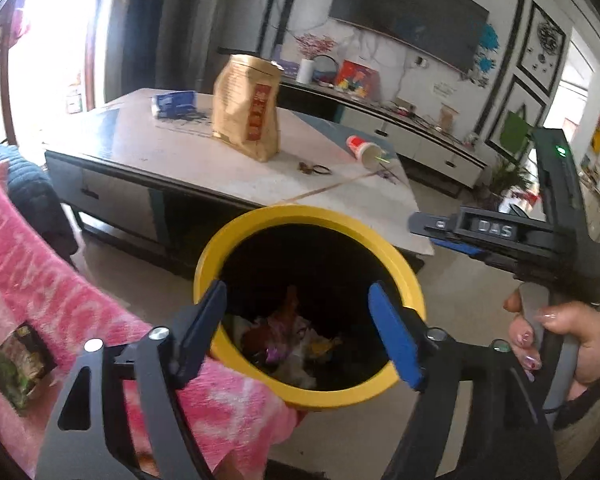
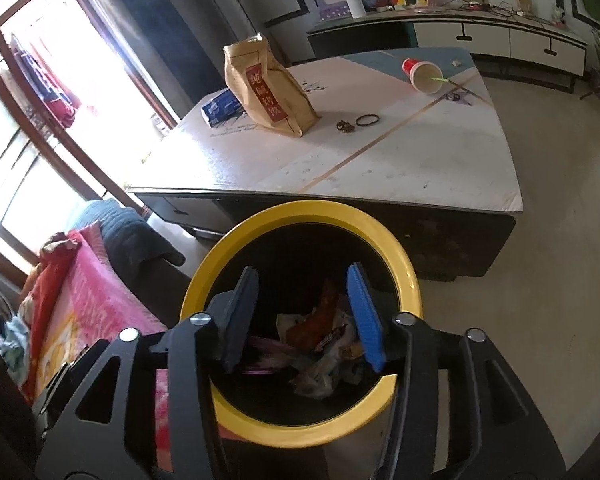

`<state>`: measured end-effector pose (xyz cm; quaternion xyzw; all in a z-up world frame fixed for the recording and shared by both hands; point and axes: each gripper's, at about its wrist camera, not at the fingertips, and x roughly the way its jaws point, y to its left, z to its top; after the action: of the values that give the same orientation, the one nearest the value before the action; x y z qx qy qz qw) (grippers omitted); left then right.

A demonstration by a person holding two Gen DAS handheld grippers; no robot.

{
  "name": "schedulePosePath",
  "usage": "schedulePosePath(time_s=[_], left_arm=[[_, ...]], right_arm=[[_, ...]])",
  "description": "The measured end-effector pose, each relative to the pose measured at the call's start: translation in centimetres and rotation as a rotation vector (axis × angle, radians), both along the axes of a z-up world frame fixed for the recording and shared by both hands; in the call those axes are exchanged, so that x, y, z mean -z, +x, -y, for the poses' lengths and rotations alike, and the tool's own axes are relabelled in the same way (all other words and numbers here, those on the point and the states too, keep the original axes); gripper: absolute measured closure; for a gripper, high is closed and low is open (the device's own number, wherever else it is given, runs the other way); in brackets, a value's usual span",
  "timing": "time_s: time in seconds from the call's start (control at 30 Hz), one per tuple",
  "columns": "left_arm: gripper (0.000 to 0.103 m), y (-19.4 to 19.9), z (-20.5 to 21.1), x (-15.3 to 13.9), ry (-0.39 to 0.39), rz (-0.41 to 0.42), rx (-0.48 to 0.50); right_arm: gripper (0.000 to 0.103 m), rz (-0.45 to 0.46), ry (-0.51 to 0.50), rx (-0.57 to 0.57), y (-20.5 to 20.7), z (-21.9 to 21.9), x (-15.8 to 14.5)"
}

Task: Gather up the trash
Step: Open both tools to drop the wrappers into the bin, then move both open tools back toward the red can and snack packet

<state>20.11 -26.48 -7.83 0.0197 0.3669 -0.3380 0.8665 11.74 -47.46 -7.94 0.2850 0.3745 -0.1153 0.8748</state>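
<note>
Right now both grippers hang over the yellow bin (image 2: 404,276), which stands on the floor between the pink blanket (image 1: 80,280) and the low worktop (image 2: 400,168); the left gripper (image 1: 300,332) has its jaws wide open with nothing in them; the right gripper (image 2: 304,316) has its jaws open too, a bit less wide, and they also hold nothing; down in the bin lies a heap of crumpled wrappers (image 2: 320,344), so some trash is already in. More trash waits on the worktop, I think: a tipped red paper cup (image 2: 422,74) with a green straw near the far corner, a tall brown paper bag (image 2: 268,92) standing up, and a blue packet (image 2: 222,106) just beside the bag. What could go wrong? The cup lies on its side near the edge, so a bump from the jaws could roll it off onto the floor; the bag is tall and light, so a push up high could knock it over; the small black ring (image 2: 367,121) near the bag may not be trash, and grabbing it would be a mistake.
</note>
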Motion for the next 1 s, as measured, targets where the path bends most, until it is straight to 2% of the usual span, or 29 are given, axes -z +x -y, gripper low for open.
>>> schedulePosePath(time_s=[0.03, 0.2, 0.53, 1.0], left_arm=[[0.016, 0.0, -0.6, -0.1, -0.005, 0.006, -0.019], [0.009, -0.3, -3.7, -1.2, -0.020, 0.051, -0.113], [0.009, -0.7, -11.3, -3.0, -0.022, 0.123, -0.297], [0.009, -1.4, -20.3, -4.2, -0.037, 0.138, -0.484]], right_arm=[[0.059, 0.005, 0.000, -0.008, 0.1, -0.2, -0.1], [0.052, 0.052, -0.002, -0.078, 0.6, -2.5, -1.1], [0.045, 0.119, -0.031, -0.281, 1.9, -10.1, -2.9], [0.043, 0.124, -0.054, -0.482, 2.8, -18.0, -3.6]])
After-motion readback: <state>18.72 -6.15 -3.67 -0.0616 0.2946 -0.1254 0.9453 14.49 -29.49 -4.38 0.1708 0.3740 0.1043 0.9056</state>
